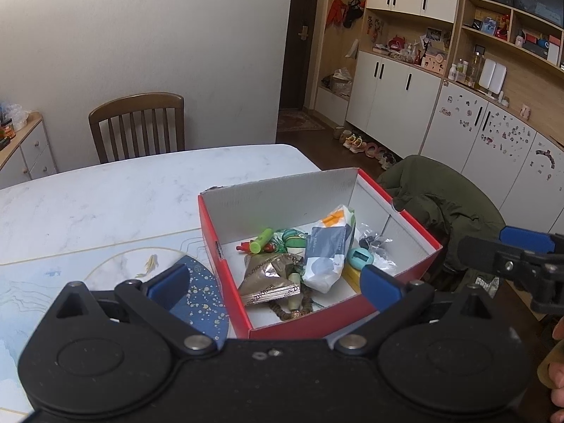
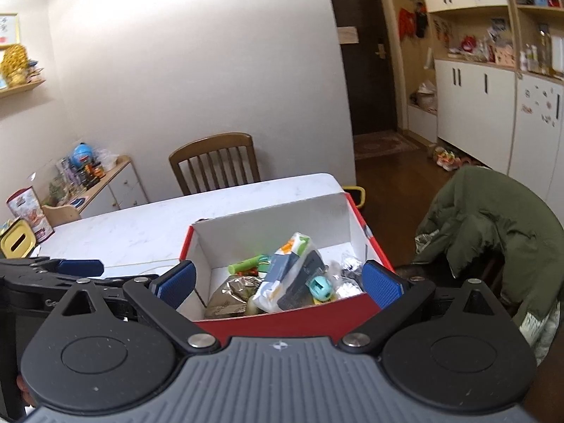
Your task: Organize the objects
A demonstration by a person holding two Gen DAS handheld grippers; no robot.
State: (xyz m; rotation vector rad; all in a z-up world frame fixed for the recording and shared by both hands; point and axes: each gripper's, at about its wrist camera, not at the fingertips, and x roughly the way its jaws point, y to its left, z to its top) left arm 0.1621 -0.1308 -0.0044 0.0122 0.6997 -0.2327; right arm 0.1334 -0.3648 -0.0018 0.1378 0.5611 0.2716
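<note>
An olive jacket (image 1: 437, 208) drapes a chair right of the red box (image 1: 416, 264); both the left gripper (image 1: 275, 282) and the right gripper (image 2: 278, 282) hang spread and empty. Only the right wrist view shows the yellow tin (image 2: 16, 243) at far left.

The box (image 1: 416, 268) is red outside and white inside, the table (image 1: 123, 194) white-marbled, the jacket (image 2: 493, 218) seemingly olive.

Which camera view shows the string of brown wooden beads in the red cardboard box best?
The left wrist view: the string of brown wooden beads lies exposed near the front wall of the red cardboard box. In the right wrist view that wall hides it.
</note>
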